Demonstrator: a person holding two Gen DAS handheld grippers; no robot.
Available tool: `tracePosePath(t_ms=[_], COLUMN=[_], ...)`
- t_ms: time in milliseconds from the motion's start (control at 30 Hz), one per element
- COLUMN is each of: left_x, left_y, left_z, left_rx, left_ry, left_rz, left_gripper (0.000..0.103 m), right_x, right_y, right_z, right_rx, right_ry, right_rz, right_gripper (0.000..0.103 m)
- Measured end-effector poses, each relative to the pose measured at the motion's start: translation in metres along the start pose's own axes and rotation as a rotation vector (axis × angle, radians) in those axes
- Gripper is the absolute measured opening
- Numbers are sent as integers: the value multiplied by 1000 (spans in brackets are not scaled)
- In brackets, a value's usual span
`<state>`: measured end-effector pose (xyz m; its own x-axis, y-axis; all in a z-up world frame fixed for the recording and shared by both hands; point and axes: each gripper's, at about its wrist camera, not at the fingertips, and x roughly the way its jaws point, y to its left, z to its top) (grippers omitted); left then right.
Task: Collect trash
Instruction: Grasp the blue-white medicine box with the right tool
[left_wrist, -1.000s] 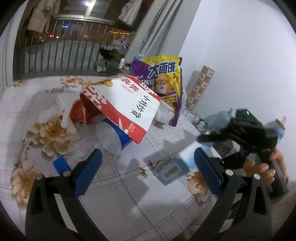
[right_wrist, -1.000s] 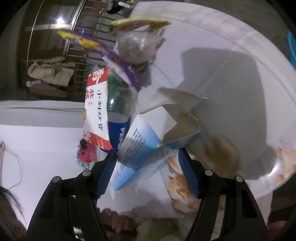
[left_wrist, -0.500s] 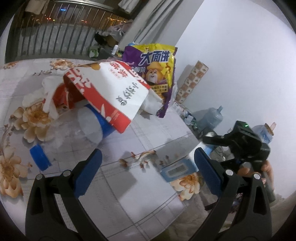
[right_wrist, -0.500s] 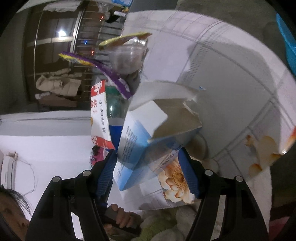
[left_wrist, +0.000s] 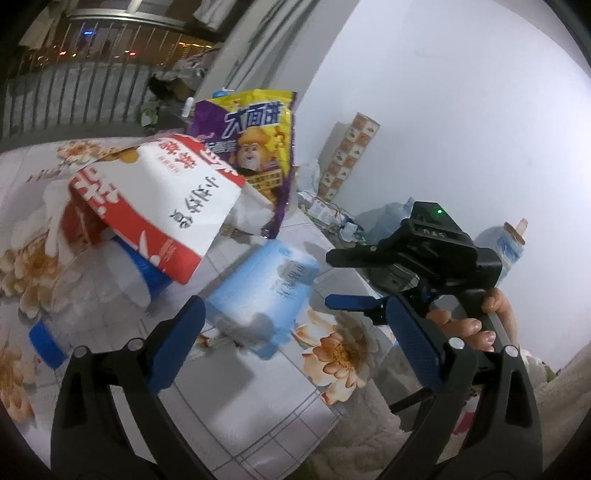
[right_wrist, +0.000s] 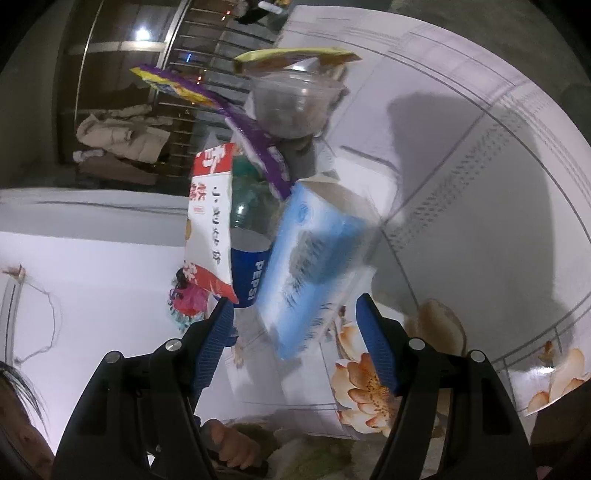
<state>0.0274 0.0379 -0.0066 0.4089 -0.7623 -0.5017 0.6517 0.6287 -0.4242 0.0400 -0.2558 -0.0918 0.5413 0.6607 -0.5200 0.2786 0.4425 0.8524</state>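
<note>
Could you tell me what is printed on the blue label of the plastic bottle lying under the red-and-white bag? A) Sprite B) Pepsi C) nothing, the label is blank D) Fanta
B: in the right wrist view the plastic bottle shows white letters reading PEPSI on its blue label, right beside the red-and-white bag and the light blue box.

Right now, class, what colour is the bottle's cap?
Blue cap, clearest in the left wrist view.
</note>
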Motion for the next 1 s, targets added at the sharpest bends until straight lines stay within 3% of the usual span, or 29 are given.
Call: tracePosePath(t_ms=[100, 200, 400, 667, 800, 900, 1000], left_x=[6, 13, 41, 67, 80, 86, 88], left_y=[-1, 2, 11, 9, 19, 26, 29], left_z=[4, 7, 10, 15, 16, 13, 7], left_rx=[12, 9, 16, 70, 33, -35, -112], left_ry=[11, 18, 89, 122, 181, 230, 276], left_rz=[10, 20, 66, 131, 167, 114, -21], left_gripper=[79, 76, 72, 72, 72, 72, 72], right_x=[-4, -8, -3, -11, -17, -21, -23], right_y=[-6, -9, -12, -19, -23, -25, -24], right_z=[-1, -2, -4, -2, -2, -3, -5], right_rx=[13, 24, 33, 43, 44, 38, 24], right_ry=[-11, -17, -11, -31, -43, -48, -52], right_rz=[-6, -9, -10, -8, -3, -7, -25], right_gripper=[67, 67, 67, 67, 67, 67, 67])
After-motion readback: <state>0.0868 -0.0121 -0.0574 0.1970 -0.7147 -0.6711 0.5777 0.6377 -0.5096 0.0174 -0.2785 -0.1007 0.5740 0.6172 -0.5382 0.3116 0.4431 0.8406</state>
